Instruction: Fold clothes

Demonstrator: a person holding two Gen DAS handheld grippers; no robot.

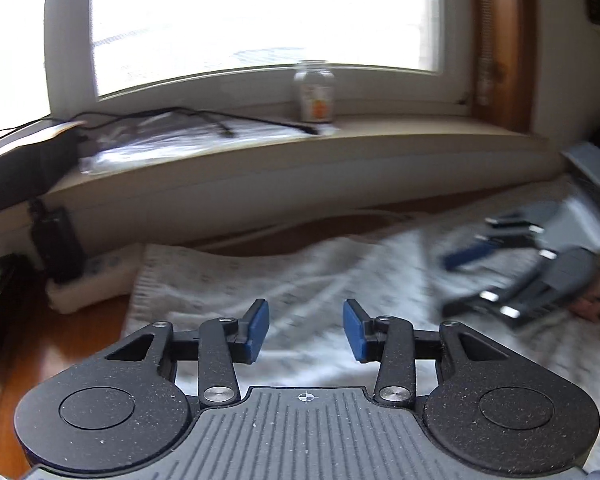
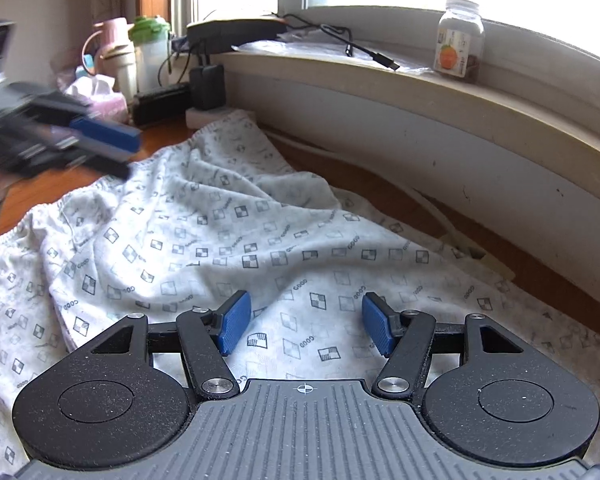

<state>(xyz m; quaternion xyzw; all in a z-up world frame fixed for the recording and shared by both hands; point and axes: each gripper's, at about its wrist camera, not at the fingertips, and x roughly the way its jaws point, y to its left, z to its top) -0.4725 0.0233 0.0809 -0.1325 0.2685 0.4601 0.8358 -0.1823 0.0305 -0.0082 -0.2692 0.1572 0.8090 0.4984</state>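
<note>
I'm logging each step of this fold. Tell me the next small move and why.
Probably lower the right claw onto the patterned white garment and pinch an edge. Both it and the left claw are open and empty, and the cloth lies rumpled and unfolded on the wooden table.

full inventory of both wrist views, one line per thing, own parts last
garment: 1, white with small checked-square print, rumpled on the wooden surface
jar: 1, clear with an orange label, on the windowsill
cable: 1, black, lying along the sill
black box: 1, at the sill's far end
shaker bottle: 1, clear with green lid, far left corner
pink jug: 1, beside the bottle
tissue pack: 1, pink, below them
power strip: 1, white, with black plugs, under the sill
left gripper: 1, black with blue fingers, open above the garment
right gripper: 1, same, open above the garment
</note>
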